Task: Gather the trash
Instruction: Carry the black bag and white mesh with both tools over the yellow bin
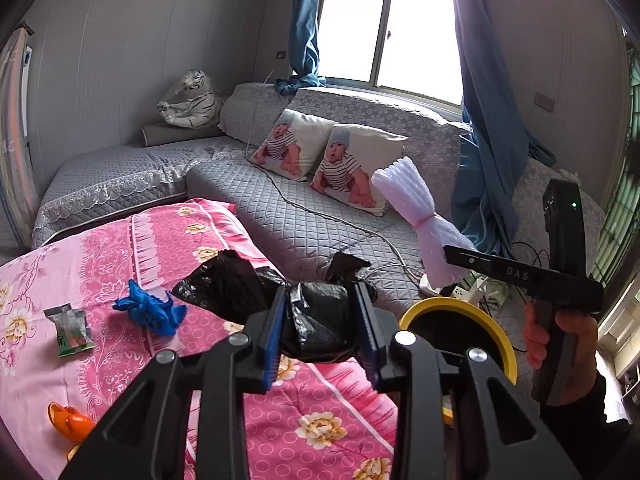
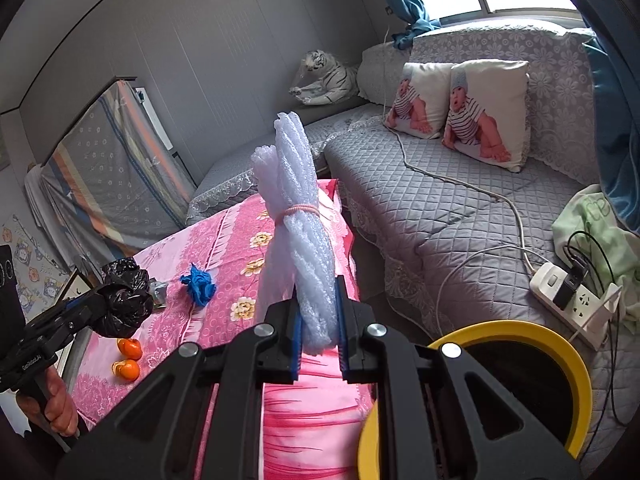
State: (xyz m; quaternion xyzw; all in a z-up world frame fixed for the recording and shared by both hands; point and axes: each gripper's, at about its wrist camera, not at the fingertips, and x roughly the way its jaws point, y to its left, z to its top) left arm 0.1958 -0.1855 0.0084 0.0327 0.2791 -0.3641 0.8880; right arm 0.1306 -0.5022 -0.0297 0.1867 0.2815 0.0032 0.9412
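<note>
Trash: yellow bin [image 2: 520,330] contents unseen | left hand-held gripper [image 1: 320,322] pinching black bag [image 1: 308,312] | right hand-held gripper [image 2: 318,320] pinching foam netting [image 2: 300,220]

The worktop [image 1: 304,420] is draped in a pink floral cloth and runs below and to the left of the left jaws. On it, just left of those jaws, lies a crumpled blue glove [image 1: 150,310]; farther left sits a small torn wrapper [image 1: 70,330]. Nearer the camera and lower left of the jaws are two orange fruits [image 2: 129,359], side by side by the worktop's edge. Beyond the jaws stretches a grey quilted sofa bed [image 1: 288,216]. On it rest two baby-print cushions [image 1: 320,160], a white cable [image 2: 460,184], a white power strip [image 2: 572,304] to the right of the right jaws, and a pale green cloth [image 2: 600,232].
</note>
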